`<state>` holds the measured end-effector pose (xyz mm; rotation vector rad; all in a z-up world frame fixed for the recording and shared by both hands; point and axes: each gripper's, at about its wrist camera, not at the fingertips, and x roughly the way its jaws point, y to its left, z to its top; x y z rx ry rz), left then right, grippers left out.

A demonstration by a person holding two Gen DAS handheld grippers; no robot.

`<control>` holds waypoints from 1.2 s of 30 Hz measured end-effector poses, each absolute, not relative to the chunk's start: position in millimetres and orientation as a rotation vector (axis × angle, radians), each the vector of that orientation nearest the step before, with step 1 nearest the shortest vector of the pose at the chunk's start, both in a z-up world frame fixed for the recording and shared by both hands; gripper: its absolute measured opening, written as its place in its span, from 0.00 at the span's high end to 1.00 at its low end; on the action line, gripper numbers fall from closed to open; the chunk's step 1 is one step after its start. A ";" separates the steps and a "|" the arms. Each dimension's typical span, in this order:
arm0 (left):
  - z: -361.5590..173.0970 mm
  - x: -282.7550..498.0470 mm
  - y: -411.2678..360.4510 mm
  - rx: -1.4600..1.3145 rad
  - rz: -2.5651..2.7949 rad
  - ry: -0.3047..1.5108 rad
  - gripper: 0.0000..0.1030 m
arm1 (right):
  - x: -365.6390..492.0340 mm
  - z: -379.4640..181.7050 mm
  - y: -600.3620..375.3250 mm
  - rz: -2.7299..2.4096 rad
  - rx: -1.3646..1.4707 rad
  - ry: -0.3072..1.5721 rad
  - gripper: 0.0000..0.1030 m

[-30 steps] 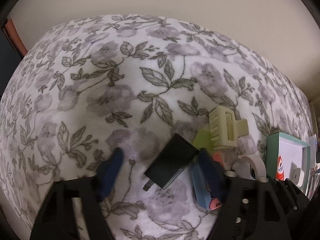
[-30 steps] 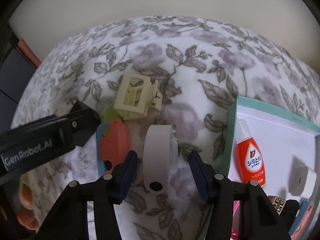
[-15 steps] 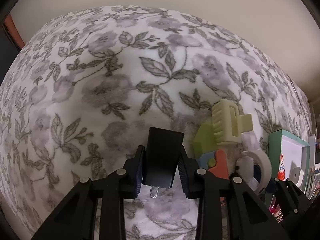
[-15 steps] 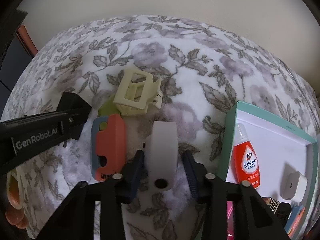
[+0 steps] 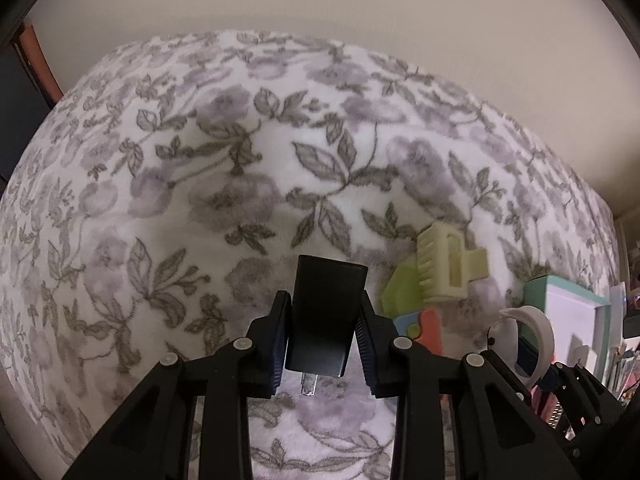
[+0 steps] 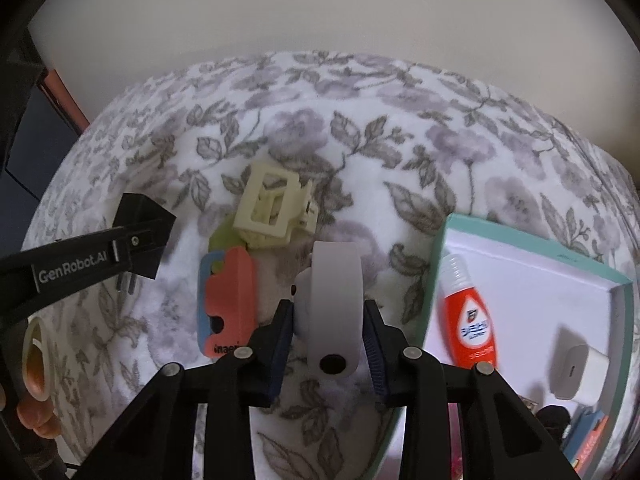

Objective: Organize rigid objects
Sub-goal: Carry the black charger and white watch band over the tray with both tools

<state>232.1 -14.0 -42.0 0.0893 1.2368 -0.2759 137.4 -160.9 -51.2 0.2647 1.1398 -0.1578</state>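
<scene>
My left gripper (image 5: 323, 340) is shut on a black plug adapter (image 5: 326, 316), lifted above the floral blanket (image 5: 200, 200); it also shows in the right wrist view (image 6: 140, 236). My right gripper (image 6: 328, 340) is shut on a white band-shaped ring (image 6: 334, 304), seen at the right in the left wrist view (image 5: 532, 336). A cream hair claw (image 6: 272, 210), a green piece (image 6: 222, 238) and a coral and blue piece (image 6: 230, 304) lie on the blanket between the grippers.
A teal-rimmed white box (image 6: 444, 248) at the right holds a red and white bottle (image 6: 470, 316) and a white charger (image 6: 576, 368). A beige wall (image 5: 360, 8) is behind the blanket. Dark furniture (image 6: 36, 132) stands at the far left.
My left gripper closed on the black adapter and lifted it. My right gripper closed on the white ring and raised it. Both views have pulled up from the blanket.
</scene>
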 end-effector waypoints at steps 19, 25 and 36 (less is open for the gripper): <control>54.1 190.9 -63.9 0.068 -0.424 1.011 0.68 | 91.0 21.0 -241.4 -0.289 0.324 0.986 0.65; 60.2 172.9 -95.8 0.088 -0.506 0.996 0.68 | 68.8 28.2 -276.4 -0.361 0.357 0.968 0.65; 41.2 127.4 -173.8 0.223 -0.676 0.993 0.68 | 32.2 22.2 -329.0 -0.477 0.406 0.995 0.65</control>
